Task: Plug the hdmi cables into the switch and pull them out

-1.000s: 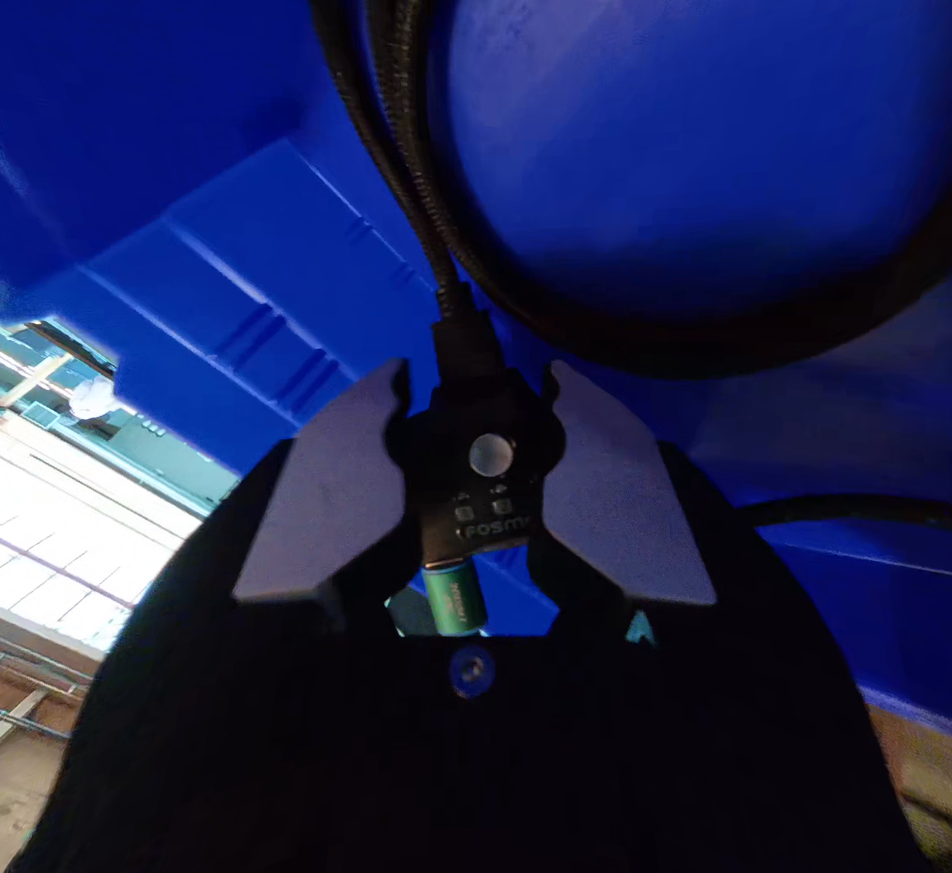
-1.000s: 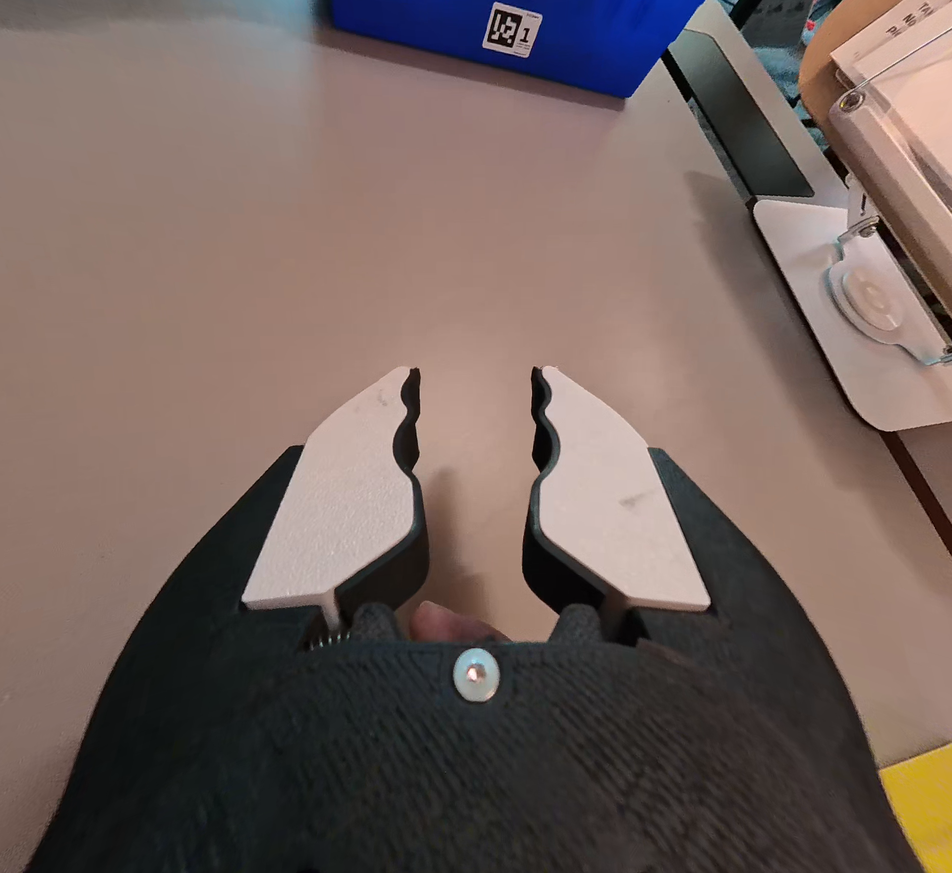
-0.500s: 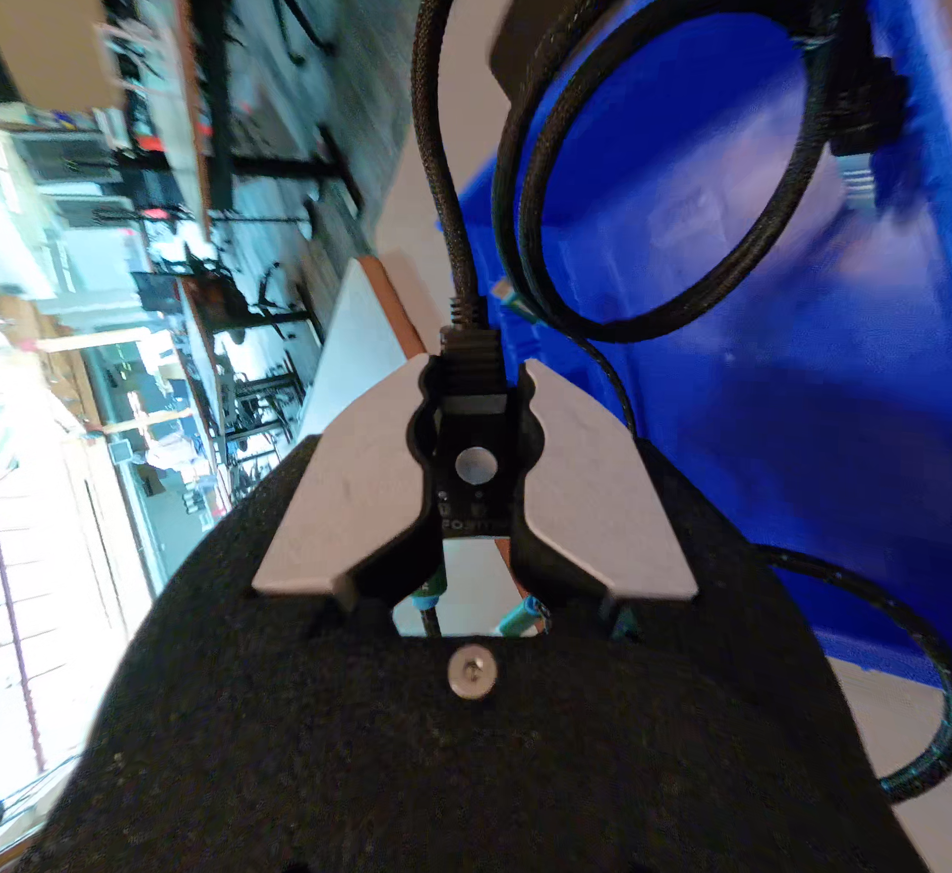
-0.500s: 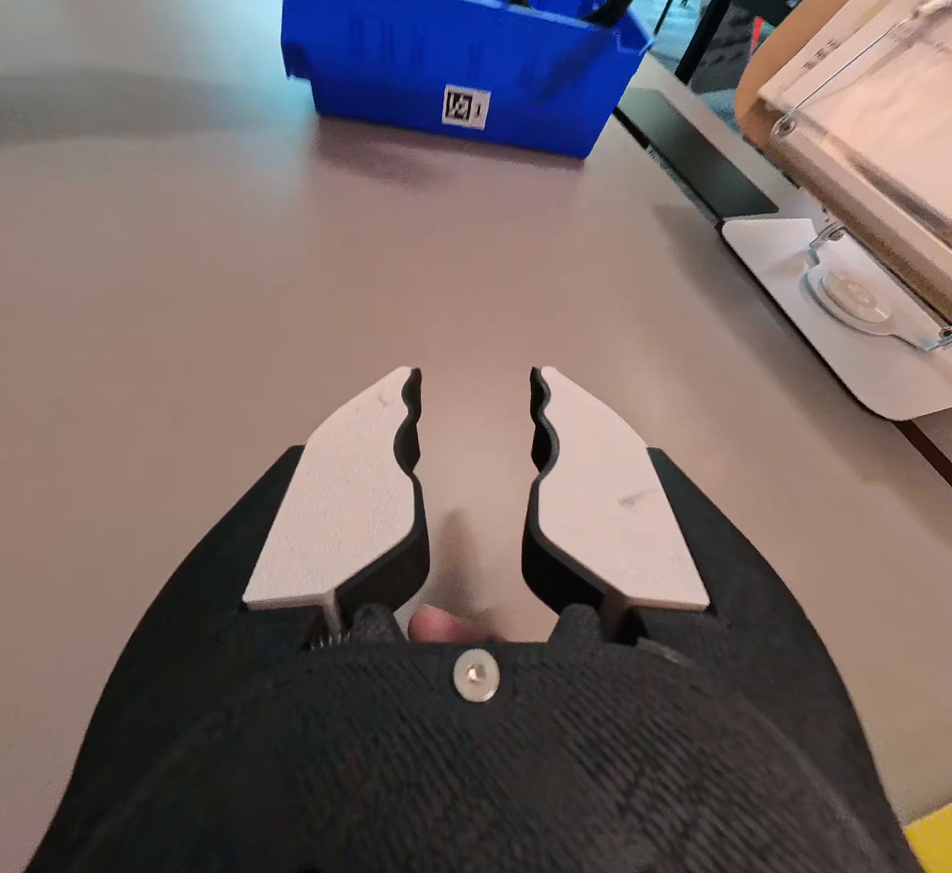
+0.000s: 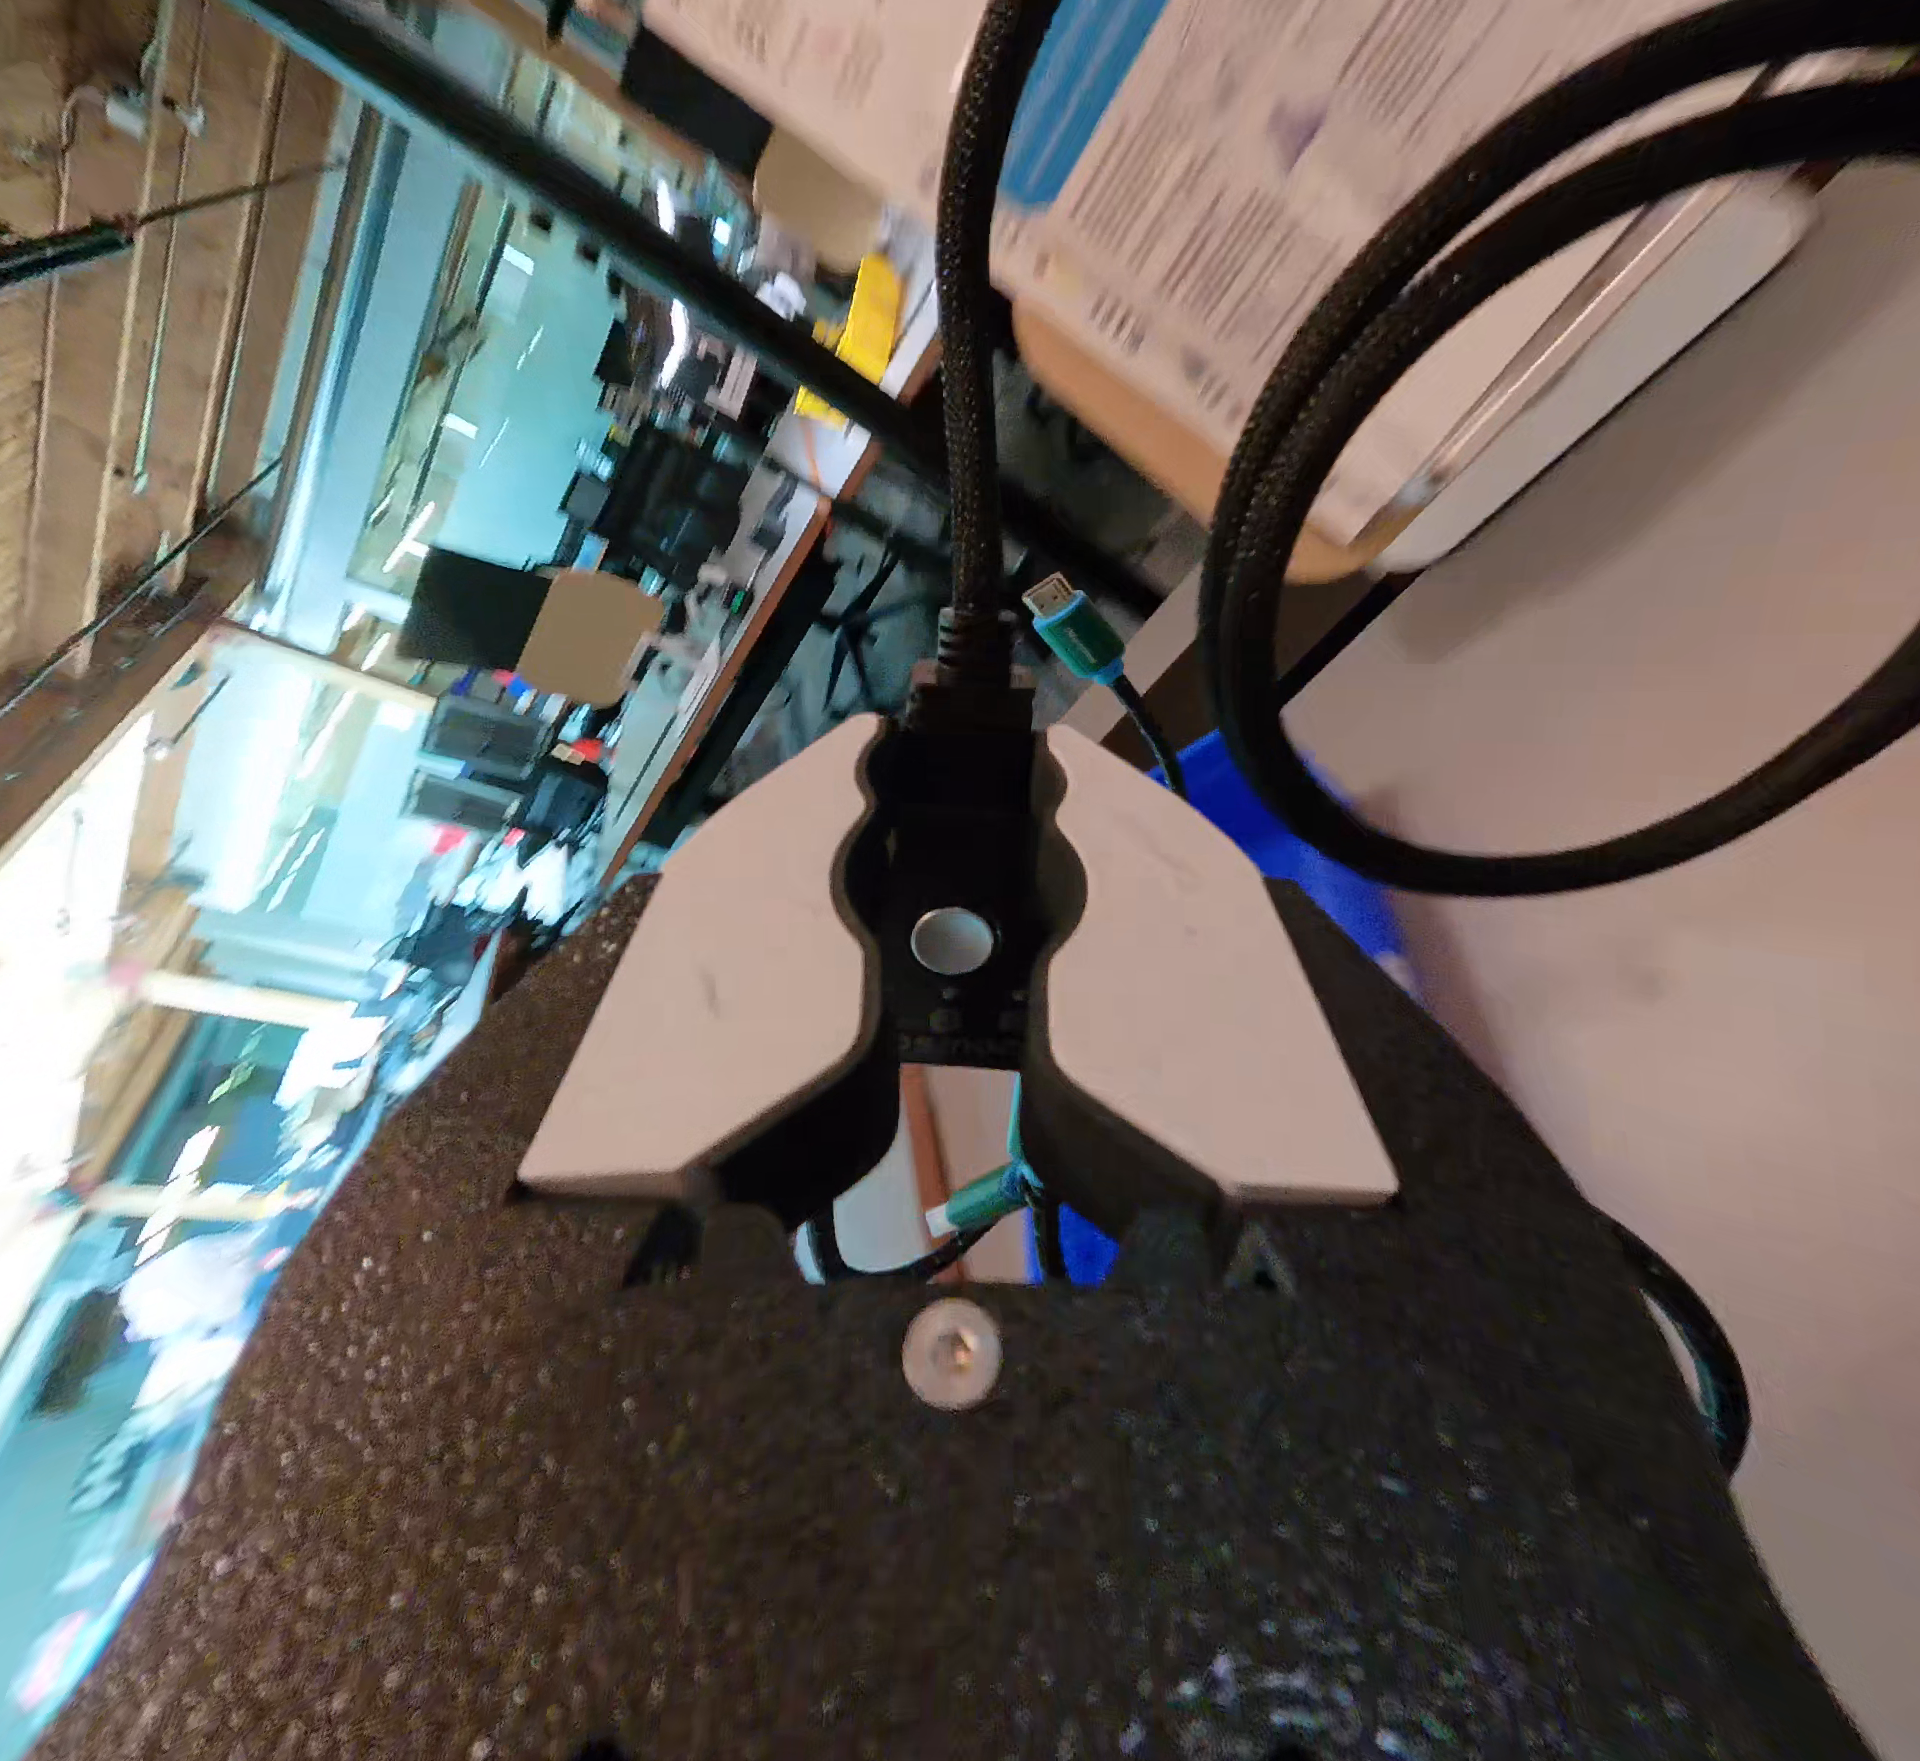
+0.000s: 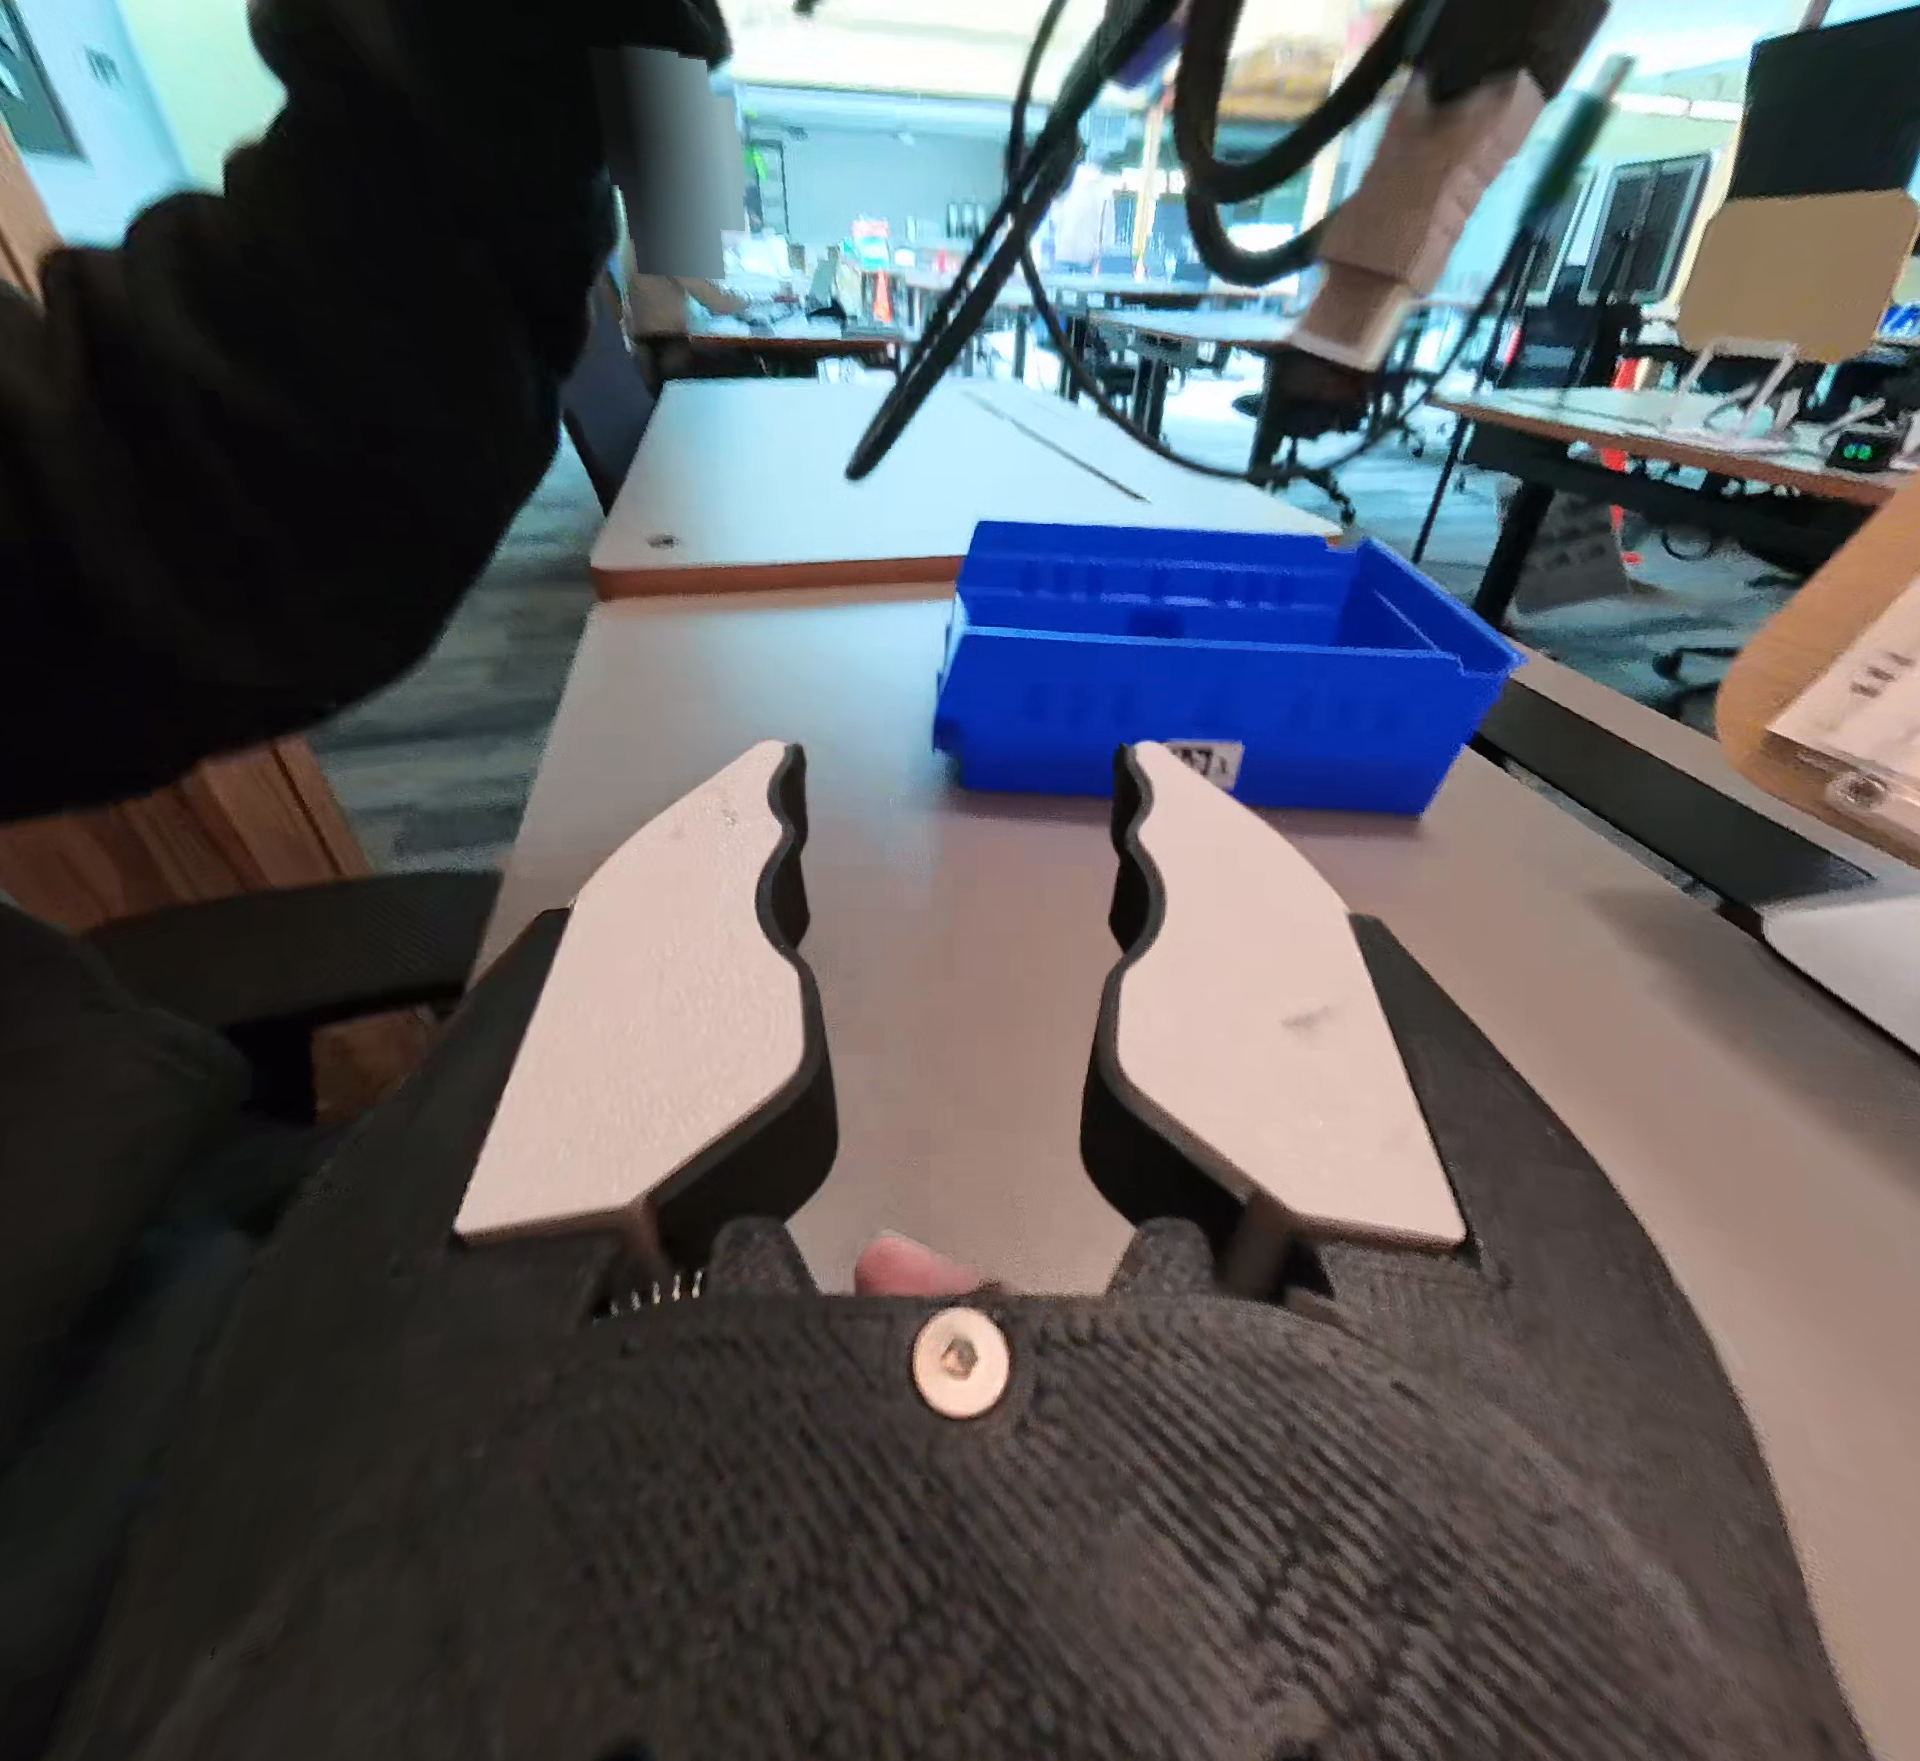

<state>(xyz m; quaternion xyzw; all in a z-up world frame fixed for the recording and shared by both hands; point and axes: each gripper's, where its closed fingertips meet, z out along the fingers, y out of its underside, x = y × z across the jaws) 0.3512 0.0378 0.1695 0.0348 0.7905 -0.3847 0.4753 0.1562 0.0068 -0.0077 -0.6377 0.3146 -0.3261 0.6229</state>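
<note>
My left gripper [image 5: 961, 745] is shut on a small black HDMI switch [image 5: 956, 911] with a round silver button. A black braided cable [image 5: 966, 340] leaves its far end and loops [image 5: 1330, 807] to the right. A thin cable with a green plug [image 5: 1070, 636] hangs beside it; another green plug [image 5: 982, 1202] shows below the switch. In the right wrist view the cables [image 6: 1216, 184] dangle high above the blue bin [image 6: 1226, 672]. My right gripper [image 6: 956, 776] is open and empty, low over the grey table [image 6: 935, 984], in front of the bin.
A person's dark sleeve [image 6: 312, 361] reaches across the upper left of the right wrist view. A board with papers [image 6: 1829, 703] stands at the right, and it also shows in the left wrist view [image 5: 1299, 101]. More desks and chairs lie beyond the bin.
My left gripper has lifted the switch and its cables out of the blue bin and up into the air. My right gripper has tilted up and its fingers have spread a little wider.
</note>
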